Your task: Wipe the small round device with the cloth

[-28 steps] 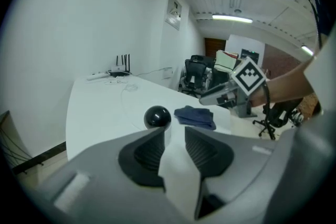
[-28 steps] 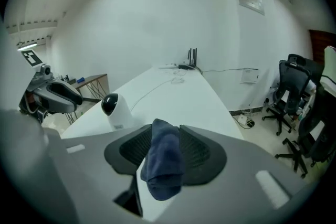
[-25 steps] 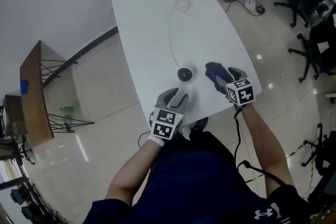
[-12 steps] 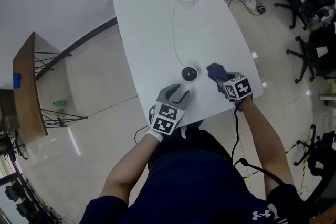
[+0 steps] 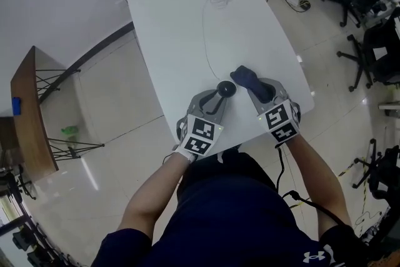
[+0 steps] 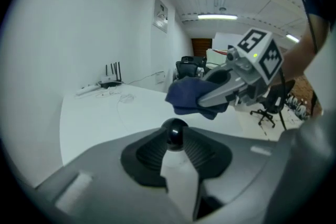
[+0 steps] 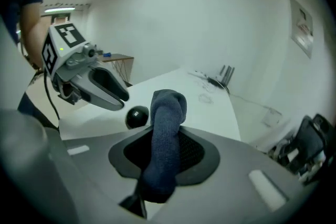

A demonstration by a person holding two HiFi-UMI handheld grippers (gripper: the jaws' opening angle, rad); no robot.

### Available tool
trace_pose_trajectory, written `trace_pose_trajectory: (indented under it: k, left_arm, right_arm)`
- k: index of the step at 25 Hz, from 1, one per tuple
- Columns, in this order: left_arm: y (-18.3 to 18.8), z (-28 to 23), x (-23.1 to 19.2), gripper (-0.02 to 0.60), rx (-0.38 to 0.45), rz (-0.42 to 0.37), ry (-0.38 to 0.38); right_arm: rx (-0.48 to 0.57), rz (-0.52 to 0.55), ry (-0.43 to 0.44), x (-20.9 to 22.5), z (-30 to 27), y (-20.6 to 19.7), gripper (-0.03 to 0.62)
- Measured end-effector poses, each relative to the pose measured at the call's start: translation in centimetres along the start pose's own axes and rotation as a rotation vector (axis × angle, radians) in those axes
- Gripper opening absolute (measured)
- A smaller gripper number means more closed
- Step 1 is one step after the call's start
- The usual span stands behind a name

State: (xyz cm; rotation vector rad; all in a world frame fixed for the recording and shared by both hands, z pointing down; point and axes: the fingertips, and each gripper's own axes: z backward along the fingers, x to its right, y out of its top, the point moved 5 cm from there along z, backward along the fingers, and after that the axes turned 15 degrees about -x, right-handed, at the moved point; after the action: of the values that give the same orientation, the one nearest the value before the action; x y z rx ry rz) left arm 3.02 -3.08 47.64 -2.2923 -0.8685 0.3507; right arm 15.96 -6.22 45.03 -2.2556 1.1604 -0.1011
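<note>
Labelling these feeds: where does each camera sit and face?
Head view: on the person's head, facing steeply down at the table; both forearms, left tool and right tool show.
Left gripper view: on the left tool, along its jaws, just closed on the small round device; right arm, tool and cloth beyond.
Right gripper view: on the right tool, along jaws just closed on the cloth; left arm and tool beyond.
All share device and cloth.

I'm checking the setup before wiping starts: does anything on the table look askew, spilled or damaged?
Nothing stands out. Both claws have just been closing: the left claw grips the device, the right claw holds the bunched cloth beside it. No spill on the table; the cable runs clear to its far end.
</note>
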Motion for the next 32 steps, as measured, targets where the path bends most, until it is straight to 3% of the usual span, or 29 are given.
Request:
trace_pose_trajectory:
  k: [5,11,16,21,25,32]
  left_arm:
    - [0.6,-0.5,0.7,0.097,-0.049,-0.161,-0.023]
    - [0.7,-1.0,0.9,0.097,-0.083,-0.208,-0.016]
    - [1.1,-1.1,1.6,0.092,-0.073,-0.195,-0.021]
    - [1.4,-0.9,2.1,0.092,-0.068,-0.185,-0.024]
    - [1.6,-0.2,1.6,0.104,-0.047,-0.165,0.002]
    - [2.1,-0.4,1.3,0.104,-0.05,-0.144,-0.013]
  right_arm:
    - [0.029,0.219,0.002,-4.5,0.6,3.6,0.103]
    - [0.0,0.206,0.047,-5.0,-0.8,3.0,0.103]
    - [0.023,0.032,0.08,-2.9,-1.1,1.7,0.106]
    - [0.098,-0.259,0.202,-2.3,-1.7,-0.6,0.106]
    - [0.114,-0.475,0.235,-0.5,-2.3,-2.9,0.106]
    - [-0.116,-0.487,0.343,-1.3,-7.2,-5.9,0.106]
